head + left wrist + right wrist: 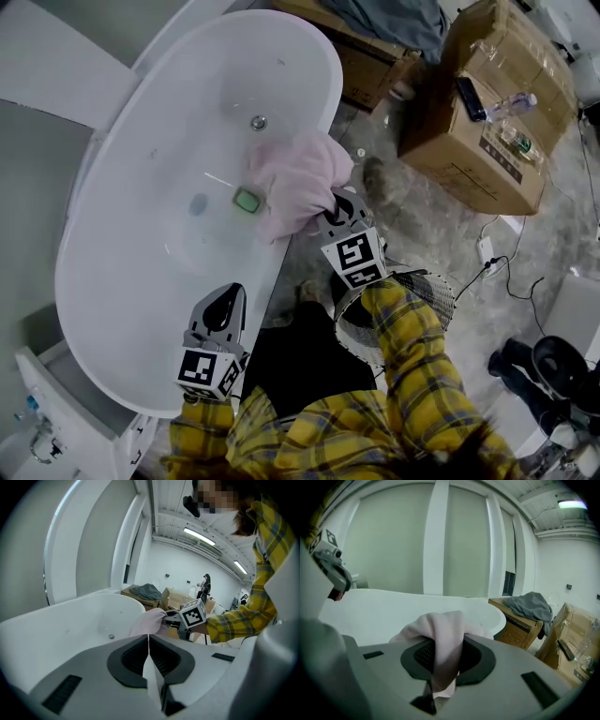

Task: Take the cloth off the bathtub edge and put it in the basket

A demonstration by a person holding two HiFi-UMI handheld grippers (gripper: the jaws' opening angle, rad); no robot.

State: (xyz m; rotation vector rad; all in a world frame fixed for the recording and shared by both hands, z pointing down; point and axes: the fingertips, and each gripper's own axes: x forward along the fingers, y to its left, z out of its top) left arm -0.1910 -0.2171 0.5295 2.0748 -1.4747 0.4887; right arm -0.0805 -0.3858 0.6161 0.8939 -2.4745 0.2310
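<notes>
Jaws of the left gripper [149, 656] clenched, nothing between them; it hangs over the near rim of the bathtub [112, 281], 7 o'clock in the head view. Basket [433, 289], wire mesh, stands on the floor under the right sleeve [412, 347], about 4 o'clock from the right gripper [339, 214]. Right jaws pinch a fold of the pink cloth [298, 173]. The rest bunches at that gripper's 11 o'clock, over the tub's edge; whether it hangs clear of the edge, cannot tell. Small green item [247, 200] lies in the tub just beside the cloth, at its 8 o'clock. Cardboard boxes [487, 103] farther off, 2 o'clock.

Risks, as judged: only a fold is gripped, so the cloth's weight may pull it loose on the swing to the basket. A trailing hem may catch the basket rim and leave the cloth hanging half outside.
</notes>
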